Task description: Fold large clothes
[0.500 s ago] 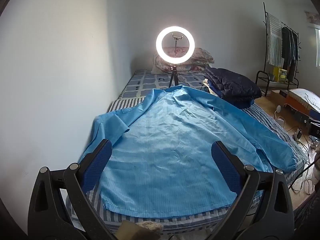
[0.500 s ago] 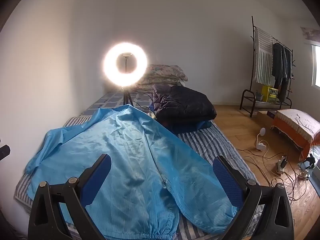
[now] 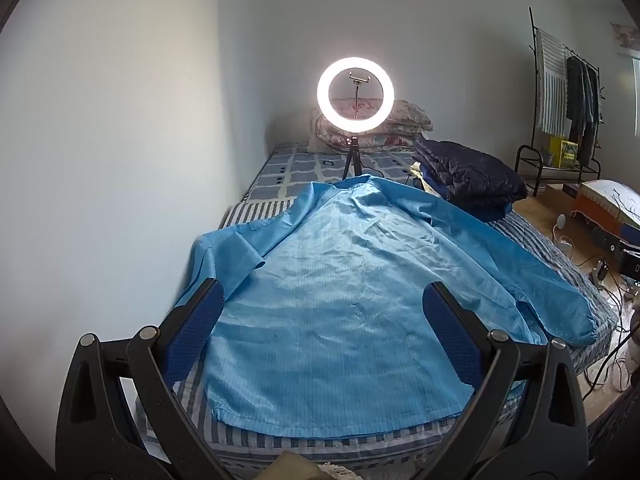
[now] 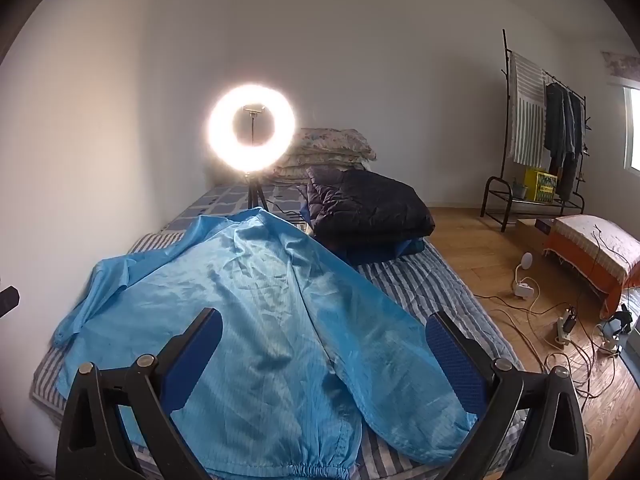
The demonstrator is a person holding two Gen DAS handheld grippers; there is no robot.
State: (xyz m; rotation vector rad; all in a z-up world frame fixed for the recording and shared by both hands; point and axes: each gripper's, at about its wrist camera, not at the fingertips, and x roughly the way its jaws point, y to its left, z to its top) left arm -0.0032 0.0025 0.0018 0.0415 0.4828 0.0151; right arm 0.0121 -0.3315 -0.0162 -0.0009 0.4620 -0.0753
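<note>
Jacket (image 3: 344, 292), bright blue and long-sleeved, lies spread flat and unfolded across the striped bed (image 3: 256, 210), collar toward twelve o'clock and elastic hem toward six in both wrist views. In the left view its one sleeve runs out toward nine o'clock beside the wall, and the other stretches toward four o'clock, its cuff near the bed's edge. The left tool (image 3: 324, 328) hangs above the hem end, released, jaws spread wide with only air between them and the cloth below untouched. The right tool (image 4: 324, 348) hovers over the jacket's right side, likewise released and wide apart, gripping nothing; in its view the near sleeve lies diagonally toward five o'clock. At twelve o'clock past the collar a lit ring light (image 3: 355, 94) stands on a small tripod on the bed, with stacked pillows (image 3: 404, 122) behind it. A folded dark quilt (image 3: 468, 178) sits at two o'clock from the jacket, just beside its shoulder. Off the bed at three o'clock are a wooden floor (image 4: 480, 248) with loose cables and a clothes rack (image 4: 536, 136) against the wall.
</note>
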